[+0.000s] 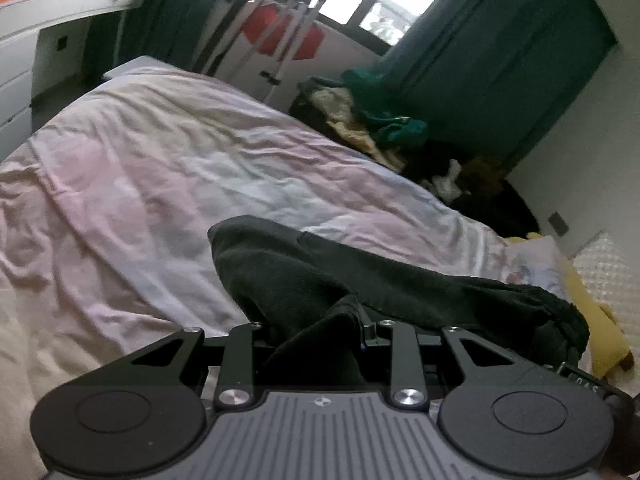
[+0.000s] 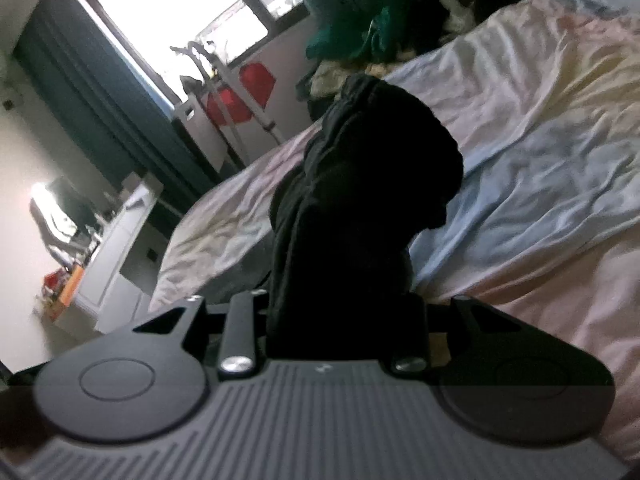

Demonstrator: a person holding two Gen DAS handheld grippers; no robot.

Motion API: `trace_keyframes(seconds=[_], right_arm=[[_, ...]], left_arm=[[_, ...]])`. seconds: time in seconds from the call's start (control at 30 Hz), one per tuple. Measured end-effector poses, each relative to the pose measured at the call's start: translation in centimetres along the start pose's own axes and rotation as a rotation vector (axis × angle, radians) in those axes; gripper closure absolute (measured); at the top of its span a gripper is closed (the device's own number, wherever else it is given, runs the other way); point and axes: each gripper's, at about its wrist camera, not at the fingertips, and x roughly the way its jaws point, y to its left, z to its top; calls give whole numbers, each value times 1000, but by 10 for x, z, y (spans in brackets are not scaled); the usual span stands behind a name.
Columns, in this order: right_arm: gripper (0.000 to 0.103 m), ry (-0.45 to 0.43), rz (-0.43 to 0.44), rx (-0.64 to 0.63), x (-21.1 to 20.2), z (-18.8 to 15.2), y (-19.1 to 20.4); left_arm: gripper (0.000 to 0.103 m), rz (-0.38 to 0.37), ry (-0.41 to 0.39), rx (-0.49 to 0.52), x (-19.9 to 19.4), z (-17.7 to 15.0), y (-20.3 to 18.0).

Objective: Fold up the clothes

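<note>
While clothes pile (image 1: 360, 120) crowds bed (image 1: 140, 168), rack (image 1: 280, 36) behind

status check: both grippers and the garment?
Left hand-held gripper shut on dark garment. Right hand-held gripper shut on it too. Clothes pile beyond, not blocking.

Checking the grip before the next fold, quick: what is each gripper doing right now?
Left gripper: shut on the black garment.
Right gripper: shut on the same black garment, which bunches up in front of it.

Left gripper (image 1: 320, 332): black linkage arms pinned with silver screws, round black discs either side. Ribbed grey housing is seen on the right gripper (image 2: 344, 312) too.
</note>
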Motion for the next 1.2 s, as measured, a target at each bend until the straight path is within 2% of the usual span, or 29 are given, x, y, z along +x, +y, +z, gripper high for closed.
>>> trace_keyframes(seconds=[0.17, 0.33, 0.5, 0.7, 0.83, 0.97, 1.13, 1.2], right_arm=[[67, -72, -1, 33, -51, 38, -30], [67, -164, -36, 66, -100, 83, -66], [67, -244, -91, 114, -129, 133, -113], [67, -305, -170, 162, -126, 182, -176], [67, -338, -219, 187, -99, 192, -220], [67, -327, -249, 219, -61, 179, -257], [66, -262, -263, 200, -5, 123, -294], [66, -229, -273, 207, 8, 101, -301]], left_arm=[[73, -44, -11, 61, -6, -3, -78], [73, -108, 3, 105, 13, 4, -165], [72, -167, 54, 139, 57, 13, -252], [72, -220, 104, 175, 143, 15, -328], [72, -236, 157, 244, 214, 6, -349], [72, -234, 210, 266, 285, -6, -336], [71, -219, 293, 277, 361, -32, -286], [69, -216, 303, 292, 378, -44, -266]])
